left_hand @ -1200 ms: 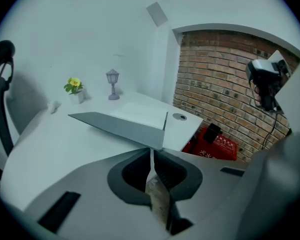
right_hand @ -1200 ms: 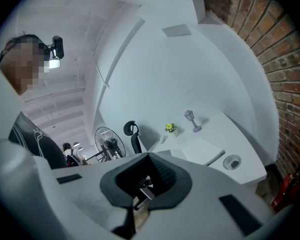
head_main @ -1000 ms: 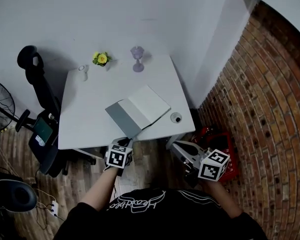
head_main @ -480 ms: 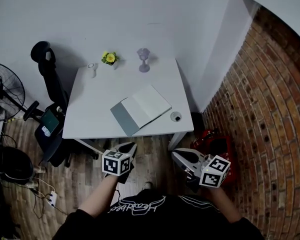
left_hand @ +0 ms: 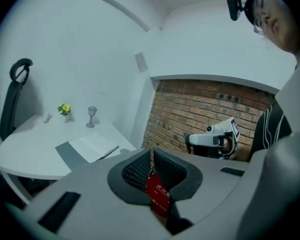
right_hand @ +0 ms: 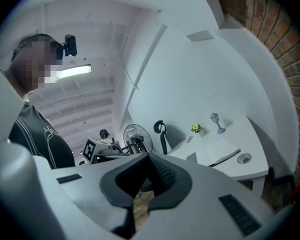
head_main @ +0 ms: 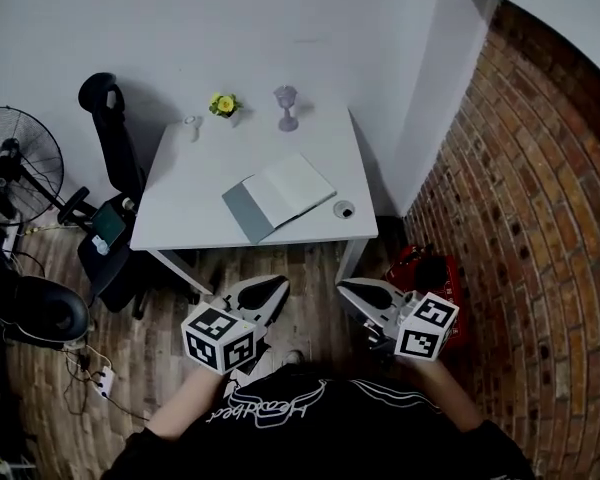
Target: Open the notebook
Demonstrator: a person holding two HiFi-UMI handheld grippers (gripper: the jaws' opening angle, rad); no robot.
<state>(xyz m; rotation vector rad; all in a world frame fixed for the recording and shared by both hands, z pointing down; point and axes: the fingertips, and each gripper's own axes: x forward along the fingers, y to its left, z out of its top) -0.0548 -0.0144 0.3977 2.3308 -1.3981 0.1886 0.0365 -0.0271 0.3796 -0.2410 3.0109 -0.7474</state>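
Observation:
The notebook point(head_main: 278, 196) lies open on the white table point(head_main: 190, 203), grey cover to the left, white page to the right. It also shows in the left gripper view as notebook point(left_hand: 87, 149) and in the right gripper view as notebook point(right_hand: 215, 154). My left gripper point(head_main: 263, 290) hovers over the wooden floor in front of the table, well short of the notebook. Its pads meet, so the left gripper point(left_hand: 152, 151) is shut with nothing held. My right gripper point(head_main: 355, 293) hangs beside it, also off the table. The right gripper point(right_hand: 149, 156) has its pads together and is empty.
A purple goblet point(head_main: 286, 106), a yellow flower pot point(head_main: 223, 105) and a small white object point(head_main: 191, 125) stand at the table's far edge. A small round thing point(head_main: 344, 209) sits near the front right corner. An office chair point(head_main: 105, 168) and a fan point(head_main: 25, 153) stand left. The brick wall point(head_main: 520, 218) and a red bag point(head_main: 430, 273) are right.
Both grippers have drawn back from the table's front edge towards the person, the left one rising. The table looks farther away. The notebook stays open and unmoved.

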